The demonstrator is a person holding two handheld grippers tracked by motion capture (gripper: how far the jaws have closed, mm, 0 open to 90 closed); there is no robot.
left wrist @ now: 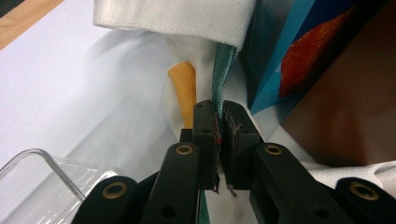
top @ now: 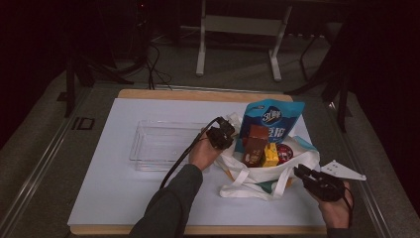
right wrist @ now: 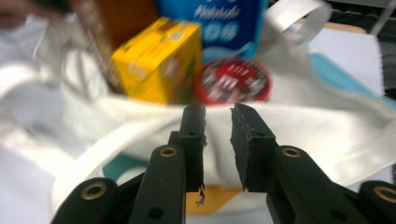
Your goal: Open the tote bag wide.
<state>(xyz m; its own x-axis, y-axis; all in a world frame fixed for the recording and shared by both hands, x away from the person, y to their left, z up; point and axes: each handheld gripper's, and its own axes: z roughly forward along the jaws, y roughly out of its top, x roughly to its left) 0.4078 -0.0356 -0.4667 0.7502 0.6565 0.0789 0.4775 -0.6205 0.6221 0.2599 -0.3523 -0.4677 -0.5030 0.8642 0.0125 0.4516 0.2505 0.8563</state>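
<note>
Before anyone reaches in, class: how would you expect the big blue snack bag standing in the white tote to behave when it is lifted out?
The blue snack bag looks puffy and thin-walled, so probably light for its size and crushable. It stands tall, leaning among boxes in the floppy white tote, so it may tip. Its glossy film could slip between jaws.

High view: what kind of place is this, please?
Probably a lab or recording workspace: a white work mat on a wooden board, cables on grey carpet, and a metal stand behind the table.

high view: dim, dark surround | gripper views: brighter | right: blurred background
</note>
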